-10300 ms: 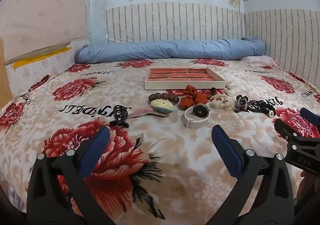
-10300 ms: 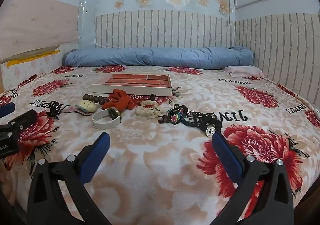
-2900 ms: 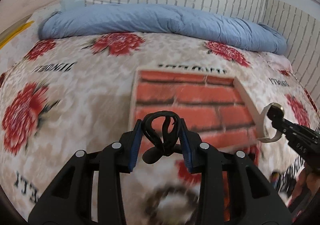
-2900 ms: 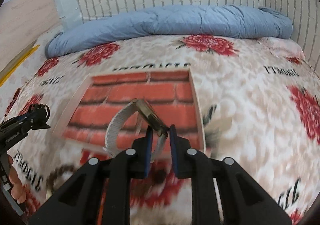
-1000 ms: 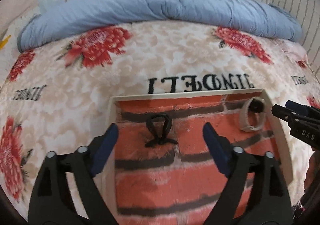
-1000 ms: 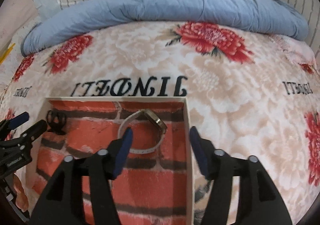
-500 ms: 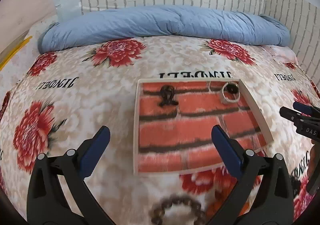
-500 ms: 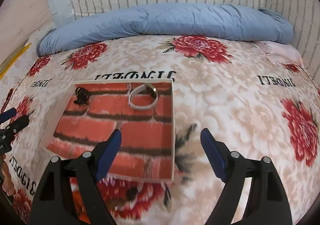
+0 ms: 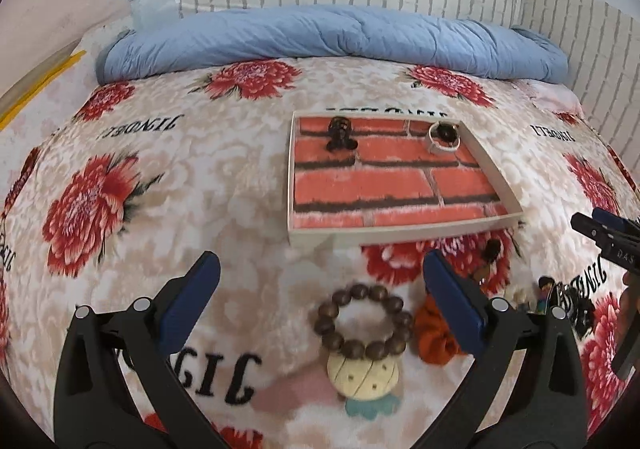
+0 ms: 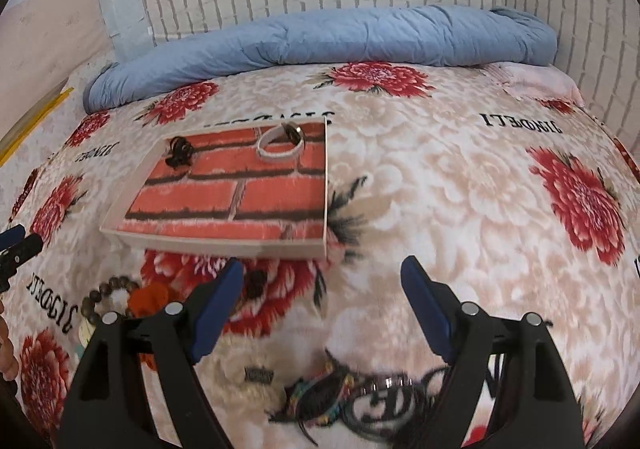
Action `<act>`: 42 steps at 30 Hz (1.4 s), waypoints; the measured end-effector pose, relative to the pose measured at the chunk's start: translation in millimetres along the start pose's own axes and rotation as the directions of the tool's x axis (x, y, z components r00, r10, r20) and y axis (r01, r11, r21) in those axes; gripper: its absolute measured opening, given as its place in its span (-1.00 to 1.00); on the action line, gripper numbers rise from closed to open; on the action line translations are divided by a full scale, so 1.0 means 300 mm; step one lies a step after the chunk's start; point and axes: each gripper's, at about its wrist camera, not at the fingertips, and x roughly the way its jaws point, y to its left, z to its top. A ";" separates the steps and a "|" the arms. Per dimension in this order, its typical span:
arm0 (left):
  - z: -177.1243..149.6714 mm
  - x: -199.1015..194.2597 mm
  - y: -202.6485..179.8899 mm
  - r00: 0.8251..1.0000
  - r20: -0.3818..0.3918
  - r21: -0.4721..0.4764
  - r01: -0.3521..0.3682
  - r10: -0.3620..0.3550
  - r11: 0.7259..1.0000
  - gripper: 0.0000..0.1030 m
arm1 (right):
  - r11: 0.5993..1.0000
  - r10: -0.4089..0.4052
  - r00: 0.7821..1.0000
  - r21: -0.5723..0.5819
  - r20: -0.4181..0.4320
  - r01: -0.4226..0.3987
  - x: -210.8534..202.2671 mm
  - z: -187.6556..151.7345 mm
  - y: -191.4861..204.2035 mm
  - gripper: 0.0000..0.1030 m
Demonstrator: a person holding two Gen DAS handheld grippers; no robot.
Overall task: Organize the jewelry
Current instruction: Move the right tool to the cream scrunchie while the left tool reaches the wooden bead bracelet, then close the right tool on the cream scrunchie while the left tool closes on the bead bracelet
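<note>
- Left wrist view: left gripper (image 9: 320, 277) spread wide, empty, above wooden bead bracelet (image 9: 363, 321). Tray (image 9: 400, 236) holds black hair claw (image 9: 340, 134) and white watch (image 9: 443, 137) along far edge. Orange scrunchie (image 9: 434, 341) and cream clip (image 9: 363, 377) not yet stowed.
- Right wrist view: right gripper (image 10: 322, 289) agape, empty, over dark tangled jewelry (image 10: 352, 393) on blanket (image 10: 460, 177). Judged: two placed, most remaining.

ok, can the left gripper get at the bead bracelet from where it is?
Probably yes. The left gripper is open and empty, and the bead bracelet lies between its fingers on the blanket. Nothing covers it, though a cream clip touches its near edge.
</note>
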 end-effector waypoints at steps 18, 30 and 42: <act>-0.187 0.134 0.018 0.996 -0.089 -0.017 0.018 -0.020 1.000 0.90 | 0.994 -0.067 0.997 -0.088 0.035 0.070 0.027 -0.246 0.071 0.55; -0.172 0.286 0.068 0.986 -0.163 -0.039 0.033 -0.039 0.999 0.86 | 0.986 -0.086 0.996 -0.144 -0.035 0.080 0.161 -0.281 0.139 0.54; -0.178 0.358 0.044 0.967 -0.207 -0.048 0.142 -0.149 0.989 0.22 | 0.974 -0.135 0.990 -0.188 -0.037 0.125 0.205 -0.268 0.178 0.35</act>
